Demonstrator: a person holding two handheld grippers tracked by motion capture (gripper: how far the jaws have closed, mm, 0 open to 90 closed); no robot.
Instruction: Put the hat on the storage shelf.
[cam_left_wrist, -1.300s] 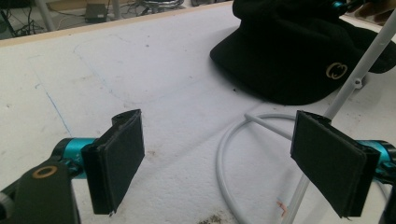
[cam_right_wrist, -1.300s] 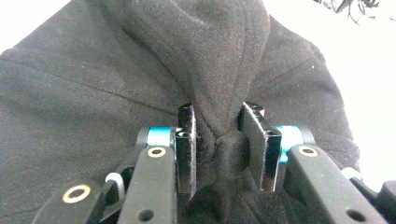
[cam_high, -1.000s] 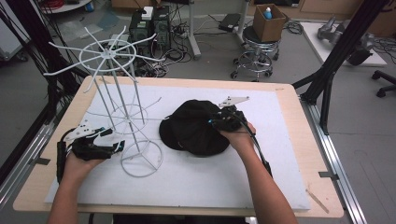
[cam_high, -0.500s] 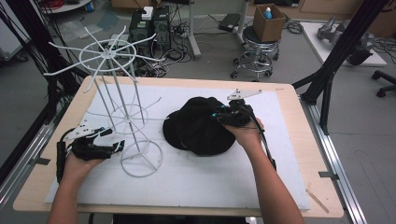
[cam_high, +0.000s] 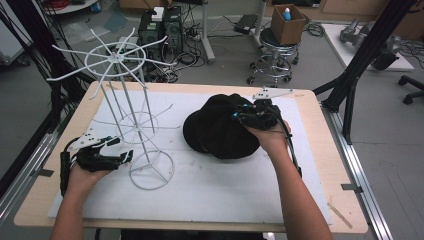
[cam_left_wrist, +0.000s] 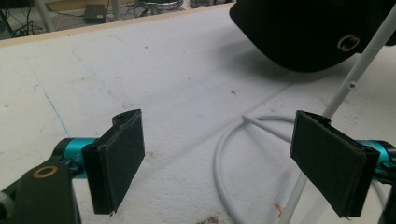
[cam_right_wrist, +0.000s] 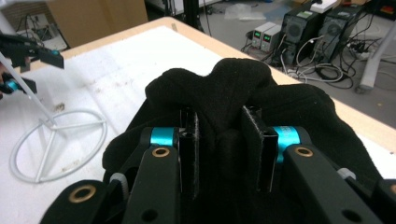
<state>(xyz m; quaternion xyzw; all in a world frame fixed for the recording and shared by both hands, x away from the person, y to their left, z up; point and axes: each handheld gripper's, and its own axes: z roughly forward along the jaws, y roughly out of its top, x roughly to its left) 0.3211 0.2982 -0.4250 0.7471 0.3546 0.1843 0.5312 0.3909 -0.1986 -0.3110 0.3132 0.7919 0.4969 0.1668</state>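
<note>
— Left hand-held gripper?
— Jaws spread wide, nothing between them, low over the white mat on the worktop, just beside the base ring of the wire rack.
— Cap?
— Black, right of the rack on the mat, bunched.
— Right hand-held gripper?
— Nearly closed, pinching a fold of the cap's cloth at the cap's right side.

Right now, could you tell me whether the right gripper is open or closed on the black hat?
Closed on it. In the right gripper view, the right gripper pinches a bunched fold of the black hat between its jaws.
</note>
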